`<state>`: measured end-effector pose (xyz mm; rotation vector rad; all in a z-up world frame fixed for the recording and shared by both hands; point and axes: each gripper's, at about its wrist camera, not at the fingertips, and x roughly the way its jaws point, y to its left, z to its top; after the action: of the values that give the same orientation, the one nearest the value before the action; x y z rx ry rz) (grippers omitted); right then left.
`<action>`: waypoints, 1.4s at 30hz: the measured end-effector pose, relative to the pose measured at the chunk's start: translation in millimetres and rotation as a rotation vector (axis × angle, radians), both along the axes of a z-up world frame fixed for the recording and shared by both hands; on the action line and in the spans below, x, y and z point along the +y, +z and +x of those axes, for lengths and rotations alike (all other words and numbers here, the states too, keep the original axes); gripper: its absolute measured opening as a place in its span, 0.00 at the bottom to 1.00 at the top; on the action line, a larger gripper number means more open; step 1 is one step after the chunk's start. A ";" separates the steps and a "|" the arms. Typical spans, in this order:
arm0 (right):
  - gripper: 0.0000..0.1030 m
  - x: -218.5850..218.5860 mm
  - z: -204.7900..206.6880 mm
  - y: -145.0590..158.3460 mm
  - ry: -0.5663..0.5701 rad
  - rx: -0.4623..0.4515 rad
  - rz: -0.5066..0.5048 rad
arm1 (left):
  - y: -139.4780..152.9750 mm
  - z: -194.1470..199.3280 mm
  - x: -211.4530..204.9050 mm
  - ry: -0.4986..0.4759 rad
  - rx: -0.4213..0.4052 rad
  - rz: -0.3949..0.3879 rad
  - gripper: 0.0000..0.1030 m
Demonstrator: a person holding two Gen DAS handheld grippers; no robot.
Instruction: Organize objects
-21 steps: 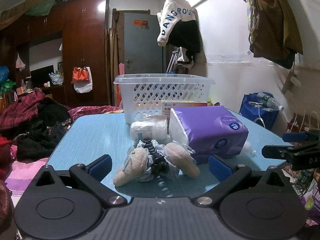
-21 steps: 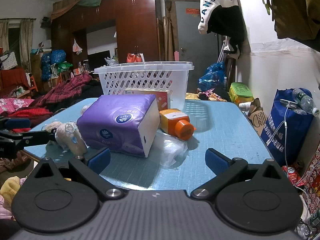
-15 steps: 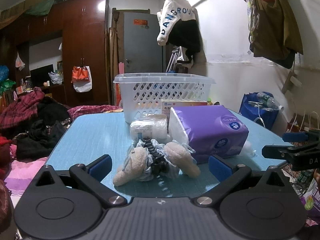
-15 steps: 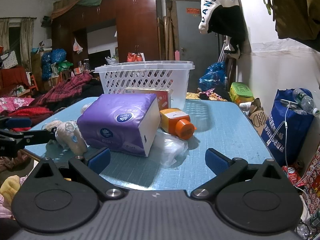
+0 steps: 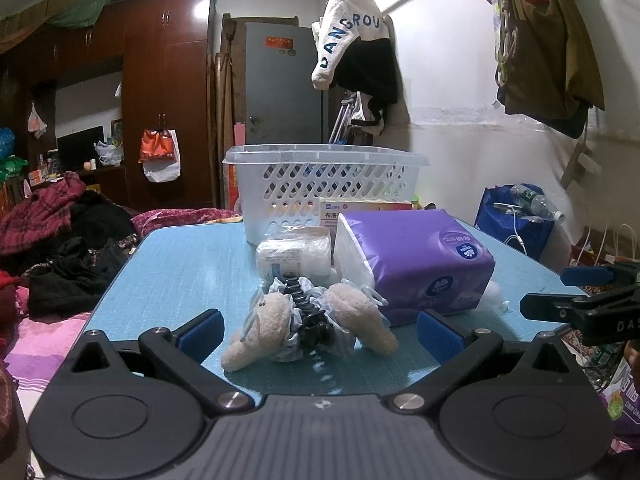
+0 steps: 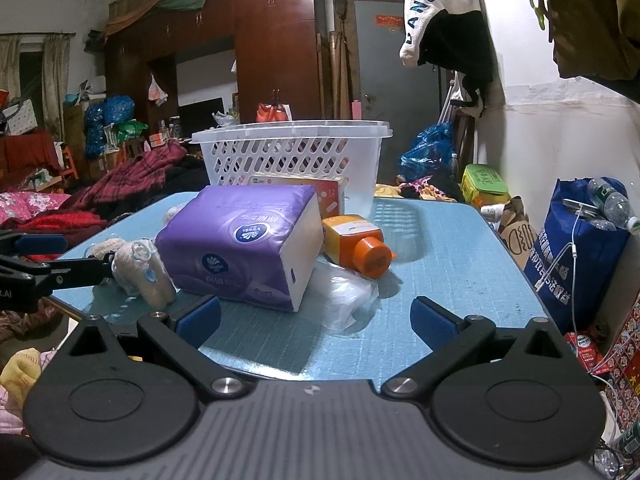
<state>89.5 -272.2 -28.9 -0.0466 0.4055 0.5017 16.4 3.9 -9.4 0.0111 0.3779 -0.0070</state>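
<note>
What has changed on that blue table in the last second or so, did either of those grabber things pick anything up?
Nothing visibly changed. Both the left gripper and the right gripper stay open and hold nothing, short of the table. The fluffy hair clip, purple tissue pack, orange bottle and white basket lie as before.

Across the interval, the right claw [image 6: 316, 320] crept slightly closer to the purple tissue pack [image 6: 240, 240], which appeared marginally larger in its view; the left wrist view showed almost no shift.
</note>
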 end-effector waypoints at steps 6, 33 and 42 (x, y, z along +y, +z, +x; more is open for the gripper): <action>1.00 0.2 0.0 -0.1 0.000 -0.001 -0.001 | -1.6 2.0 0.0 -0.006 0.006 -0.002 1.00; 1.00 -3.4 0.9 0.1 -0.019 -0.047 -0.007 | -4.2 3.5 0.1 -0.020 0.022 -0.010 1.00; 1.00 -0.7 0.3 -0.4 -0.013 -0.051 -0.022 | -4.2 3.6 1.3 -0.024 0.028 -0.014 1.00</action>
<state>89.8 -272.9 -29.3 -0.0782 0.3614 0.4821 20.0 5.3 -13.6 0.0015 0.4060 -0.0335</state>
